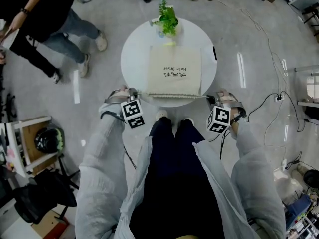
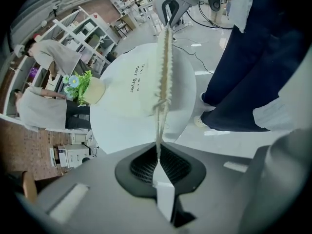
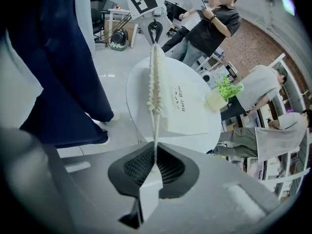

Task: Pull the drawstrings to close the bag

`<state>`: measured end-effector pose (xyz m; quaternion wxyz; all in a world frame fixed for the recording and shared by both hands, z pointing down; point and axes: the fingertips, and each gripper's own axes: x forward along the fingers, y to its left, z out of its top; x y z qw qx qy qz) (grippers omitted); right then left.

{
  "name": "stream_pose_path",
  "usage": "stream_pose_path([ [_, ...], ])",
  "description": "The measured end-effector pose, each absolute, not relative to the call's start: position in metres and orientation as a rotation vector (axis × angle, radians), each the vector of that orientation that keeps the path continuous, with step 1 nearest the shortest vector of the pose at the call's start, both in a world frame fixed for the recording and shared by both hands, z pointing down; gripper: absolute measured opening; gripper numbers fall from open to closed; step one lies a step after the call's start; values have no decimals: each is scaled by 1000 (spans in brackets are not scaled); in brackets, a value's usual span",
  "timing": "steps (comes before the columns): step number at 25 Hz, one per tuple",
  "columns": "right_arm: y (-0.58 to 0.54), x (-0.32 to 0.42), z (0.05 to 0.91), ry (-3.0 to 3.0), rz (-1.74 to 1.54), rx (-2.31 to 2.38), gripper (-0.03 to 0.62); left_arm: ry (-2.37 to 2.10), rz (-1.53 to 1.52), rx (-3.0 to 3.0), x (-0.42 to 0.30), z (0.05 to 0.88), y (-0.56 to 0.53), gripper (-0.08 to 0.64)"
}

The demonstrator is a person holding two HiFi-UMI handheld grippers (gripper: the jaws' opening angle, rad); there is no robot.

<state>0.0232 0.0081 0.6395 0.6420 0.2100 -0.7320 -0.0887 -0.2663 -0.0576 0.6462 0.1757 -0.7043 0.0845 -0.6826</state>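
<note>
Floor (image 1: 99, 83): grey, cables trailing across its right side.
Table (image 1: 134, 49): round, white, right in front of the gripper-holder's shoes.
Bystander (image 1: 45, 29): dark top, jeans, standing off to the table's far left.
Bag (image 1: 174, 71): cream cloth, flat on the middle of the table, "Hair Dryer" print, mouth at the near edge bunched into a tight ruffle.
Left gripper (image 2: 157, 162): clenched on the left drawstring, just off the table's near-left edge, pointing steeply down.
Right gripper (image 3: 154, 162): clenched on the right drawstring, just off the near-right edge.
Plant (image 1: 167, 19): green, pale pot, far edge of the table, just behind the bag.
Left drawstring (image 2: 158, 130): taut, from the ruffle into the jaws.
Right drawstring (image 3: 155, 130): taut, same.
</note>
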Motion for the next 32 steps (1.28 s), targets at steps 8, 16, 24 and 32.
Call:
stream_pose_path([
  [8, 4, 33, 640, -1640, -194, 476, 11, 332, -1987, -2048, -279, 646, -62, 32],
  [16, 1, 46, 634, -1618, -198, 481, 11, 377, -2019, -2039, -292, 646, -66, 32],
  [24, 5, 62, 634, -1580, -215, 472, 11, 376, -2047, -1994, -296, 652, -64, 32],
  [32, 10, 76, 639, -1538, -216, 465, 10, 380, -2072, -1934, -309, 653, -65, 32],
])
